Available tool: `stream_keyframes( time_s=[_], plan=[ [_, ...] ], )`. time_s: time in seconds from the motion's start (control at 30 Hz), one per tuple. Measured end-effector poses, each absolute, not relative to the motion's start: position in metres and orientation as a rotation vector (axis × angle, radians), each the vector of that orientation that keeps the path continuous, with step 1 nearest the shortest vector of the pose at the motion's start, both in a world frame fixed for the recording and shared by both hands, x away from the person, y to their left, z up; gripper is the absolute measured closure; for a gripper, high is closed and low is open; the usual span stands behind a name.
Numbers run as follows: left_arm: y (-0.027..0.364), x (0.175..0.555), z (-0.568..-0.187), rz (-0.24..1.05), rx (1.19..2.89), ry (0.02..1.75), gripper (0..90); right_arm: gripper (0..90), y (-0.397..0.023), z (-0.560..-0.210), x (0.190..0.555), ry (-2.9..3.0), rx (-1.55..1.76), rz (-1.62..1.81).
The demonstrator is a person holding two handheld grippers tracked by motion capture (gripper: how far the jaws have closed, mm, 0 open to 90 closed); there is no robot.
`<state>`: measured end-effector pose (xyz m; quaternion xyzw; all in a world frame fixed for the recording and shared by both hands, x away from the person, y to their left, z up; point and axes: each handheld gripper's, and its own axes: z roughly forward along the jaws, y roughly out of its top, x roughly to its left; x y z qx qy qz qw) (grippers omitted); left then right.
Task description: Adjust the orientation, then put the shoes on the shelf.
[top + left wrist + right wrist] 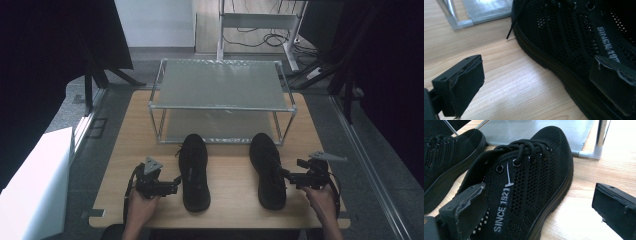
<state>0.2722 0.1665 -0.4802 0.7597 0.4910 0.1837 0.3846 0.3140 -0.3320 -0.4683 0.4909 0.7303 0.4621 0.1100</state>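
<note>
- Right gripper: jaws spread wide and straddling the outer wall of the right shoe near its heel; in the right gripper view one jaw sits at the collar side, the other out over bare wood. No pad presses on the upper, so nothing is pinched.
- Left gripper: jaws likewise parted, at the outer side of the left shoe. In the left gripper view one jaw overlaps the mesh upper, the other stands clear above the table. I cannot tell whether the near pad touches the mesh; no grip is evident.
- Both shoes lie flat on their soles on the wooden table, toes toward 12 o'clock, heels toward 6 o'clock, side by side but apart, the left at roughly 7 o'clock from the table's middle and the right at 5 o'clock.
- Two-tier rack stands at 12 o'clock from the pair, toes just short of its front rail. Upper and lower shelves carry nothing.
- Assessment: the work appears to be shelving the pair. Neither shoe is lifted or placed; only the approach looks done.
- Outstanding, by judgement: close on each shoe, raise it, set it on a shelf, release.
</note>
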Motion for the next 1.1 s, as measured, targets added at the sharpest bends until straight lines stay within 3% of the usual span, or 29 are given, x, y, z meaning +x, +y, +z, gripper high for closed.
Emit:
stream_keyframes(
  time_s=[0.73, 1.1],
  plan=[
    [0.116, 0.303, -0.476, 0.448, 1.926, 1.278, 0.0, 0.1, -0.293, -0.487, 0.338, 2.211, 1.451, 1.214],
    [0.104, 0.317, -0.492, 0.461, 1.965, 1.329, 0.0, 26.7, -0.284, -0.494, 0.337, 2.13, 1.45, 1.099]
  ],
)
